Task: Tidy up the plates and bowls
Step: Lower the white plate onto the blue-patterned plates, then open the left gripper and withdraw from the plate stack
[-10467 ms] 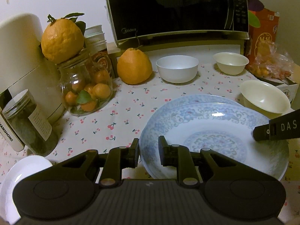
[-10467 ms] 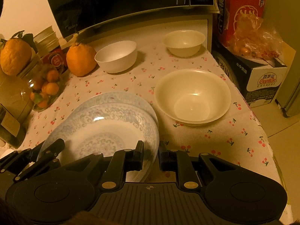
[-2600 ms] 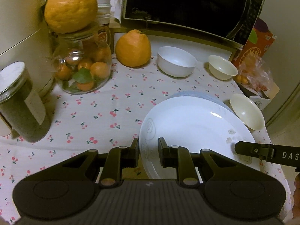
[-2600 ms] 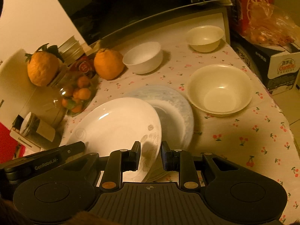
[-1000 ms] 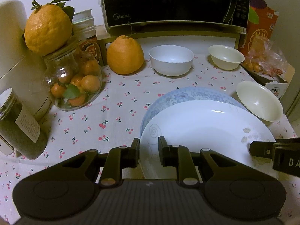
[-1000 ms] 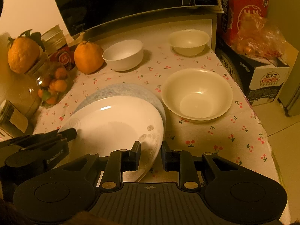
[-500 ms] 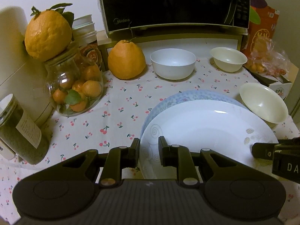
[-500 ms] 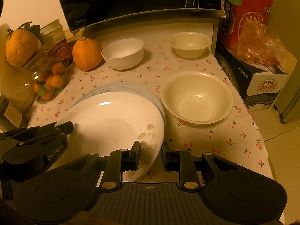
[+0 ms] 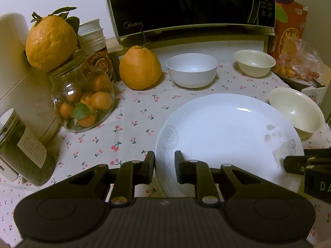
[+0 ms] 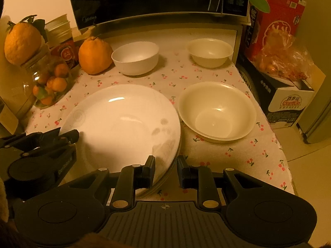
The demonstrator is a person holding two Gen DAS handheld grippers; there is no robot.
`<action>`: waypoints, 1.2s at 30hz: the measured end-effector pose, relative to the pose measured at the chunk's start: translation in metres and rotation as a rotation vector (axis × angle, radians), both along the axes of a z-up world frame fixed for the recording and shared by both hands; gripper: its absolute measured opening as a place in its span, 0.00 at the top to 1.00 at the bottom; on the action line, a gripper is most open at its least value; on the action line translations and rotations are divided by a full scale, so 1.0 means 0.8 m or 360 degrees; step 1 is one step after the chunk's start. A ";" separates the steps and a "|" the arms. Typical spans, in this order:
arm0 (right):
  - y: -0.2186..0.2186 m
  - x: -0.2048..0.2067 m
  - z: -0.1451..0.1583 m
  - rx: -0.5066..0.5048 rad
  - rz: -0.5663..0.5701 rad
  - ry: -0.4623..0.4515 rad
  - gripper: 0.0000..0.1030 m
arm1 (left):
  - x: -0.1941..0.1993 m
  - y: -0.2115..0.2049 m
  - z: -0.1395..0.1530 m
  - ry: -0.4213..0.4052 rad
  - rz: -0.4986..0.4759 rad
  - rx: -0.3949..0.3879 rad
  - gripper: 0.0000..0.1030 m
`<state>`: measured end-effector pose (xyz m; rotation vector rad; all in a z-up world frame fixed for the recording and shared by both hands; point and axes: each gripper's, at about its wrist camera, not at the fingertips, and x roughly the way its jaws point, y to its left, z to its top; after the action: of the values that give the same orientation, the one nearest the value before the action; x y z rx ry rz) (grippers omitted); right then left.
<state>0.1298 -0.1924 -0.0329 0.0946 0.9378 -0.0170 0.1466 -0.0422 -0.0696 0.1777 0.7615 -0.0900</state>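
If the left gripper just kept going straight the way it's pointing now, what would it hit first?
Most likely the white plate: its near rim already sits between the jaws of the left gripper, so pushing forward and down would press into that rim or the plates stacked under it. Exact depth is hard to judge.

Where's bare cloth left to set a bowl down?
Bare tablecloth lies between the fruit jar and the white plate. A narrower strip runs between the plate and the white bowl. It is crowded on the right, where the large cream bowl sits close beside the plate.
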 end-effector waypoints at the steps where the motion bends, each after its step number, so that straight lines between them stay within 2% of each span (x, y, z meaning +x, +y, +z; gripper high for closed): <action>1: 0.000 0.000 0.000 0.0001 -0.0001 0.0000 0.78 | 0.000 0.000 0.000 0.0000 0.0000 -0.0003 0.82; 14: -0.001 0.000 -0.001 0.0015 -0.0004 -0.0001 0.77 | 0.001 0.004 0.001 0.0016 0.0005 -0.0036 0.82; 29: -0.010 -0.005 0.004 0.0119 0.0001 0.0020 0.75 | -0.001 0.012 0.006 0.0097 0.0010 -0.0137 0.77; 36: -0.013 -0.015 0.014 0.0183 0.0056 0.0010 0.70 | -0.008 0.015 0.019 0.0130 -0.0023 -0.0187 0.64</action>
<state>0.1181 -0.2028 -0.0220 0.1844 0.9465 0.0695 0.1405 -0.0300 -0.0545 0.0680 0.8337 -0.1564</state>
